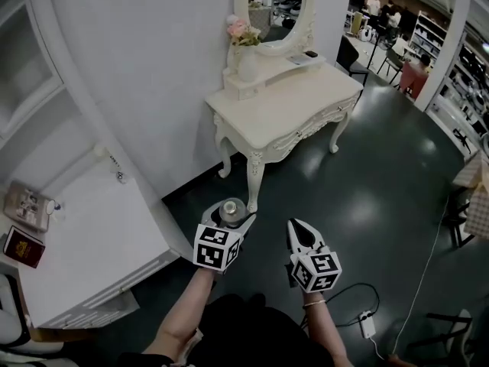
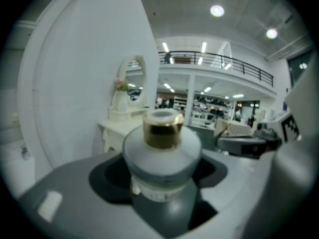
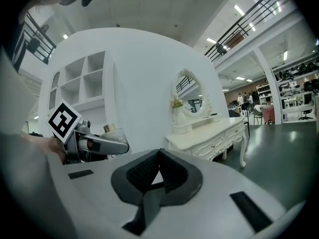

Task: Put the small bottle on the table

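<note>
**Gripping small bottle in left gripper, off the dressing table**

Stands upright between the left jaws, gold collar and pale round neck uppermost, label band low on the body. Pinched on both sides by widely spread jaws, with the shoulders of the bottle filling the gap. Hangs in the air above the dark floor, resting on no surface. Sits well apart from the dressing table, which stands ahead against the white wall.

Beside it, on the right: right gripper, jaws pressed together tip to tip, nothing between them. Points forward at about the same height as the left gripper, near it but not touching.

Further out, on the dressing table: oval mirror at the back, and pink flowers in a white vase at its left end. Main top surface bare.

To the left in the head view: white desk carrying a dark red book near its edge. On the floor at lower right: white power strip with a trailing cable.
</note>
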Action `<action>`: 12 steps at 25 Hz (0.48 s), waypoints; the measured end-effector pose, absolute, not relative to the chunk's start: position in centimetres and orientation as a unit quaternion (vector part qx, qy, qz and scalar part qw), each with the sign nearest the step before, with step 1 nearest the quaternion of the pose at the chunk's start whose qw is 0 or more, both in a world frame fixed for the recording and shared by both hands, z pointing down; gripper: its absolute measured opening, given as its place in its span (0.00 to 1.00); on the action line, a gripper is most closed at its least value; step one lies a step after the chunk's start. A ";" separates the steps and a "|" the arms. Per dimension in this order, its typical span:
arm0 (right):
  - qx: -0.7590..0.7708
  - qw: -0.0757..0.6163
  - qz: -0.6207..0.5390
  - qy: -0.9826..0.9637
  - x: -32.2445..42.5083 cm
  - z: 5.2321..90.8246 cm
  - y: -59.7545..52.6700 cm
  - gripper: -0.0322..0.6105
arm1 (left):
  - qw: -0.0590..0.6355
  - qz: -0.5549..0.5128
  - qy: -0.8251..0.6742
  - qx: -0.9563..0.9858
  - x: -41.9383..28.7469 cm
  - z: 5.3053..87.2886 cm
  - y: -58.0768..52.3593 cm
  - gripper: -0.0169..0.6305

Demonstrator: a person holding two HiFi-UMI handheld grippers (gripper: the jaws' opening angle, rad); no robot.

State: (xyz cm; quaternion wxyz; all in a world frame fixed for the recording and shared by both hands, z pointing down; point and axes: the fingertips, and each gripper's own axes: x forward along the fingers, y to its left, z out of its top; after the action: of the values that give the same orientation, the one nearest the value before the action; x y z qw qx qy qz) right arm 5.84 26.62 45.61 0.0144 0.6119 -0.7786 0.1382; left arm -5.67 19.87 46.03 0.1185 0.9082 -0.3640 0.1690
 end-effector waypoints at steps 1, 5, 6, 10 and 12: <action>0.610 0.012 0.137 -0.780 6.0 45.5 26.6 0.06 | 0.117 0.169 -0.367 0.907 -5.6 46.0 19.8 0.55; 0.605 0.008 0.134 -0.785 6.6 45.5 26.6 0.06 | 0.116 0.171 -0.374 0.904 -5.1 46.2 19.7 0.55; 0.604 0.009 0.135 -0.785 6.6 45.6 26.6 0.06 | 0.116 0.172 -0.374 0.904 -4.9 46.3 19.7 0.55; 0.597 0.011 0.143 -0.790 6.7 46.3 26.0 0.06 | 0.123 0.181 -0.377 0.900 -4.3 47.0 18.9 0.55; 0.596 0.010 0.144 -0.790 6.9 46.4 25.4 0.06 | 0.122 0.185 -0.379 0.898 -4.0 47.3 18.2 0.55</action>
State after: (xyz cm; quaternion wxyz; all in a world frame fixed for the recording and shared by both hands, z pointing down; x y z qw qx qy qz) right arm 6.93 25.42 46.38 0.0097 0.5955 -0.7904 0.1436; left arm -3.98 18.18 47.27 0.1219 0.8983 -0.3794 0.1852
